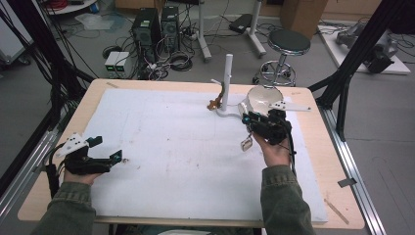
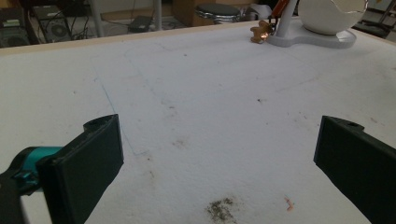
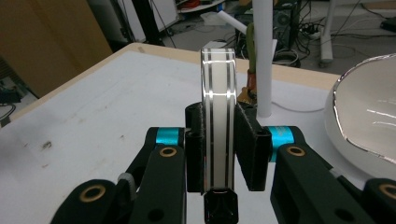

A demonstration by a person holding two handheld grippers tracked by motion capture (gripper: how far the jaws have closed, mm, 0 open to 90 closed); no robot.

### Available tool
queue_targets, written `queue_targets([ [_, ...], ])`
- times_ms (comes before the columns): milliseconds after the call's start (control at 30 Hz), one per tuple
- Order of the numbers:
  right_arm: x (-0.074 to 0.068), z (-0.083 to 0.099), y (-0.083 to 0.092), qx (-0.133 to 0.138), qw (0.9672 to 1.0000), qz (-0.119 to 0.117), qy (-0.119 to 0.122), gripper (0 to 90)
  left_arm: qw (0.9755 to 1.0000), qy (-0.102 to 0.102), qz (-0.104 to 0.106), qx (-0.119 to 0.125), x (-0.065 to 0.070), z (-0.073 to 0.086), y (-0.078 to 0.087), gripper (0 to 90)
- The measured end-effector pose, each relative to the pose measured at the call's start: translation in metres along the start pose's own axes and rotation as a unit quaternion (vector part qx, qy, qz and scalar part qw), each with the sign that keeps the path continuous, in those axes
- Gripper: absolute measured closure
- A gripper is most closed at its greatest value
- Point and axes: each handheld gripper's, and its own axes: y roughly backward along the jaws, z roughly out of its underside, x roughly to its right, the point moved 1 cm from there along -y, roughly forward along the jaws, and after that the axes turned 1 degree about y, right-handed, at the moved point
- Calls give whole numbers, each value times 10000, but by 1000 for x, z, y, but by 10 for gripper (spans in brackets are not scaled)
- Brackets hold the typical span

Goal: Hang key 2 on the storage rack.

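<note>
Desk (image 1: 161,147) carries a white stand (image 1: 227,73) with a bowl (image 1: 262,98). Right hand-held gripper (image 3: 219,144) pinches a silver-striped bracelet (image 3: 218,116) upright near that stand; next, probably hanging it there. Left hand-held gripper (image 2: 219,154) rests spread, empty.

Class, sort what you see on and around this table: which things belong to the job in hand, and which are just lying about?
Part of the job:
- right gripper, shut on the white banded bracelet
- white stand with post
- white bowl
- brown trinket hanging by the post

Lying about:
- left gripper, open, holding nothing
- stool
- computer towers
- floor cables
</note>
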Motion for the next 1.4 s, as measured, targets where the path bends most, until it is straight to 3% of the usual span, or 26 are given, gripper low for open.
queue_targets([
  [100, 1, -6, -2, 20, 10000, 66, 54, 745, 10000, 6, 3, 5, 0, 0, 0, 17],
  [500, 3, -41, -14, 239, 9994, -25, 240, 745, 10000, 49, -7, 29, 0, 0, -1, 17],
  [767, 5, -59, -21, 306, 9988, -277, 244, 745, 10000, 7, 0, 7, -1, 0, -2, 17],
  [1200, 2, -94, -31, 303, 9962, -562, 589, 745, 10000, -2, -14, 23, 0, 0, -2, 17],
  [1400, 4, -110, -34, 326, 9951, -709, 602, 745, 10000, 20, -9, 26, -1, 0, -1, 17],
])
